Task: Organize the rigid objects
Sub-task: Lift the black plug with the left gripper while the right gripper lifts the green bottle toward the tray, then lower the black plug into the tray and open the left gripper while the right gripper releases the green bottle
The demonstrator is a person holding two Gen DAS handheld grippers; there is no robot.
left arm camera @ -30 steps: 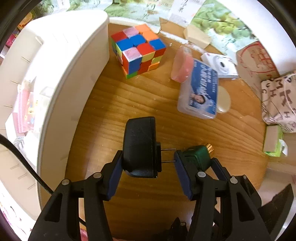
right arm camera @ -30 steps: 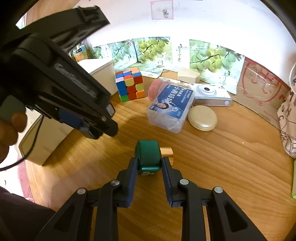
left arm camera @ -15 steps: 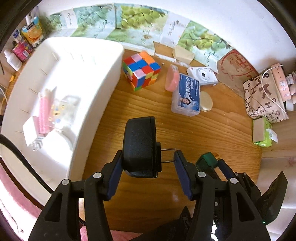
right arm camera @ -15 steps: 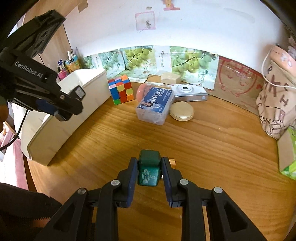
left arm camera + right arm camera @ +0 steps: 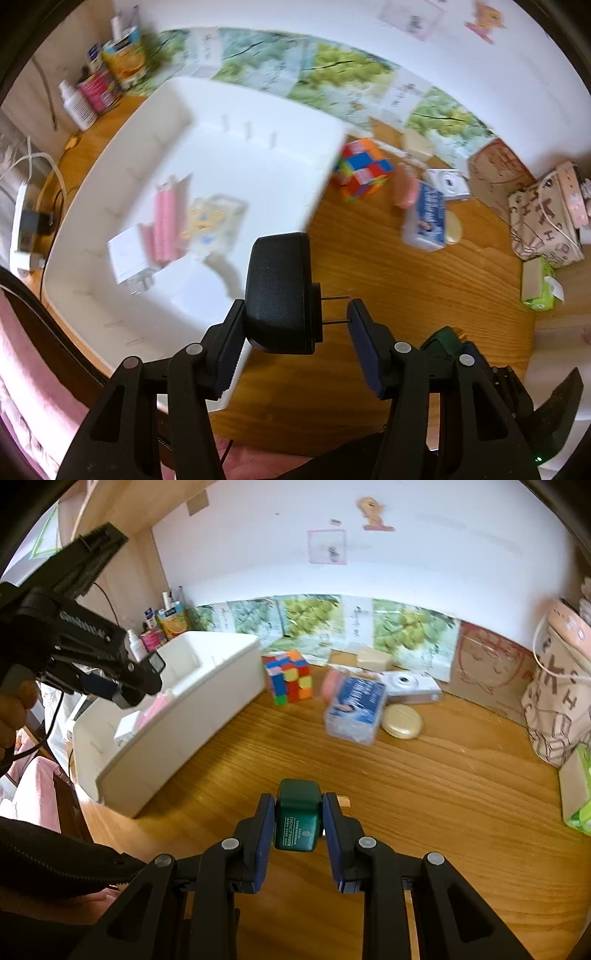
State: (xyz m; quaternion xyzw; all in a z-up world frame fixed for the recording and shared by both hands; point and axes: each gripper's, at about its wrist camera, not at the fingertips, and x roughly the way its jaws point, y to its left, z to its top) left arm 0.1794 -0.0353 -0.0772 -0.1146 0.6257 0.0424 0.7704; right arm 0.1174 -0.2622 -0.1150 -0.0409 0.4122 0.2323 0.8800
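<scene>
Both grippers carry something toward the white bin.

Left wrist view: the left gripper pinches a black plug adapter, prongs against one finger, just over the white bin edge; move further over it, then let go low. Right wrist view: the right gripper squeezes a green bottle above the wooden table, well apart from the bin; bring it gently.

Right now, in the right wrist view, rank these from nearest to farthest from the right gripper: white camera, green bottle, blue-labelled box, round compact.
1. green bottle: clamped in the right gripper's jaws.
2. blue-labelled box: ahead, slightly right.
3. round compact: just right of the box; these two are close to call.
4. white camera: farthest, behind both, by the wall.
</scene>
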